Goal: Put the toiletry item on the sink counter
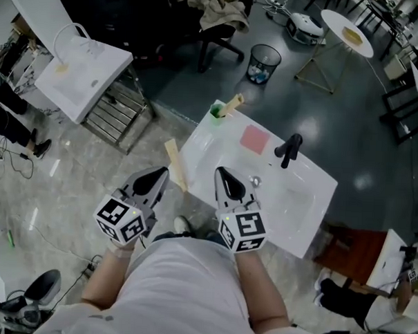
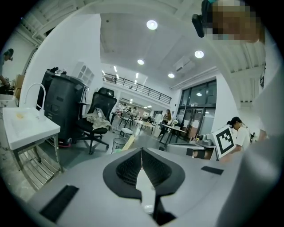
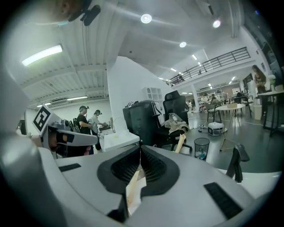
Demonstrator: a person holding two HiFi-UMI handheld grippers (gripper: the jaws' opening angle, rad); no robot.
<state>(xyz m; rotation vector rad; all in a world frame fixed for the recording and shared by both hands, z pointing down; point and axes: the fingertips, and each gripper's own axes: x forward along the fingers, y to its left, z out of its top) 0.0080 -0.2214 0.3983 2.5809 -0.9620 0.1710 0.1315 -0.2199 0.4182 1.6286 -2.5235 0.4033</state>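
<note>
**Both grippers empty, toiletry things sit on the counter**

The pink pad (image 1: 254, 139) lies flat on the white sink counter (image 1: 311, 202), and the green cup (image 1: 215, 112) stands at the counter's far corner, at about 10 o'clock from the pad. A tan stick (image 1: 231, 103) leans out of the cup. I can't tell which of the two is the toiletry item. The black faucet (image 1: 288, 150) is at 3 o'clock from the pad, close by, and the drain (image 1: 255, 180) is at 6 o'clock.

My right gripper (image 1: 221, 172) (image 3: 140, 153) hovers over the counter's near left part with its jaws clenched on nothing; the pad is at about 1 o'clock from its tip. My left gripper (image 1: 160, 173) (image 2: 142, 153) is off the counter's left edge with its jaws also pressed together, nothing between them. A tan strip (image 1: 175, 165) lies between the two tips, just beside the counter's edge.

Further out: a wire trash bin (image 1: 264, 63) at 12 o'clock, and a second white sink on a stand (image 1: 81, 74) at 10 o'clock.
</note>
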